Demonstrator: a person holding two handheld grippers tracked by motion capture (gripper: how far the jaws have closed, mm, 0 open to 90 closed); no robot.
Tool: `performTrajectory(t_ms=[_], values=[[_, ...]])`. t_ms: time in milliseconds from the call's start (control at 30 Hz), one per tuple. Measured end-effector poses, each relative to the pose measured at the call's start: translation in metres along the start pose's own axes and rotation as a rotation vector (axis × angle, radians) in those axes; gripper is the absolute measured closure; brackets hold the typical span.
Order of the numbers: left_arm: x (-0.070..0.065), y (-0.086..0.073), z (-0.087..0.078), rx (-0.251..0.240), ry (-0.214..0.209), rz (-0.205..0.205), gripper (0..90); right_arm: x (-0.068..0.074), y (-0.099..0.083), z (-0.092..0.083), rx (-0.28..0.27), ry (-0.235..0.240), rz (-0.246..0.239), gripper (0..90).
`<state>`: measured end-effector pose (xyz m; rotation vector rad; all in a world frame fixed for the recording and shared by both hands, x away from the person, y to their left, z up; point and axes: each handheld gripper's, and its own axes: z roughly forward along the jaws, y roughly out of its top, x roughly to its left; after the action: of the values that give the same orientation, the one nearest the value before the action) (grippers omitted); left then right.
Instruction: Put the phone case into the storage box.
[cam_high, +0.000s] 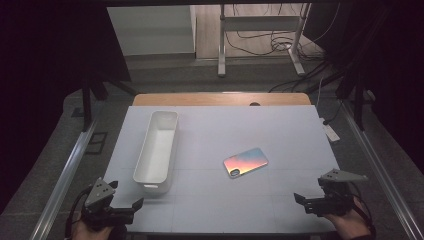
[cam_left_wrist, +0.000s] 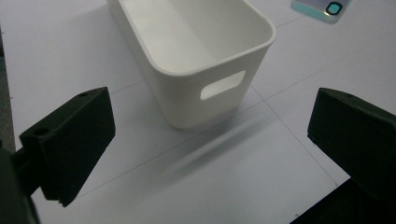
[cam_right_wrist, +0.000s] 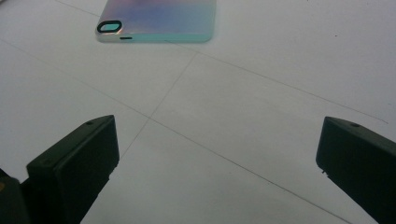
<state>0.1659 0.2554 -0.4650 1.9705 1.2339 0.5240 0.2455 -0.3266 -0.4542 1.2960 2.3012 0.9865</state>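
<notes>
Both grippers wait wide open and empty at the bottom corners of the high view: left gripper faces the white bin; right gripper faces the phone case, flat at centre, probably its pickup.

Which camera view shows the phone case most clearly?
The right gripper view: the phone case lies close ahead, with its iridescent back and camera cutout plain, though the top is cropped. The high view shows the whole case, small, right of the white bin. The left gripper view catches one corner.
</notes>
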Motion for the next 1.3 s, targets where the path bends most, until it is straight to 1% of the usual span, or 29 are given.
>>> performTrajectory(t_ms=[233,333,433,600,767,833,867,1033,1167,1300], values=[[0.001,0.0,-0.001,-0.007,-0.007,-0.003,1.6,-0.001,0.0,0.0,-0.002,0.0,0.007,0.0],[0.001,-0.001,-0.001,-0.01,-0.008,-0.005,1.6,0.0,0.001,0.0,-0.001,0.007,0.003,0.0],[0.001,-0.001,-0.001,-0.011,-0.008,-0.005,1.6,-0.001,0.003,0.002,0.005,0.007,-0.011,0.0],[0.0,-0.001,-0.001,-0.007,-0.009,0.002,1.8,0.0,0.006,0.004,0.01,0.018,-0.015,0.0],[-0.001,0.0,0.0,-0.003,-0.005,0.013,1.9,0.0,0.009,0.009,0.04,0.041,-0.018,0.0],[-0.001,0.0,0.0,-0.002,-0.006,0.014,2.0,0.0,0.01,0.011,0.049,0.047,-0.024,0.0],[-0.001,0.0,0.0,-0.001,-0.003,0.016,2.0,0.0,0.011,0.012,0.056,0.051,-0.036,0.0],[-0.002,0.0,0.0,0.002,-0.003,0.017,2.0,0.001,0.015,0.016,0.068,0.06,-0.051,0.0],[-0.001,0.0,0.0,0.002,-0.004,0.015,1.9,0.001,0.019,0.018,0.073,0.069,-0.047,0.0],[-0.001,0.0,0.0,-0.001,-0.004,0.013,2.0,0.001,0.023,0.021,0.077,0.074,-0.055,0.0]])
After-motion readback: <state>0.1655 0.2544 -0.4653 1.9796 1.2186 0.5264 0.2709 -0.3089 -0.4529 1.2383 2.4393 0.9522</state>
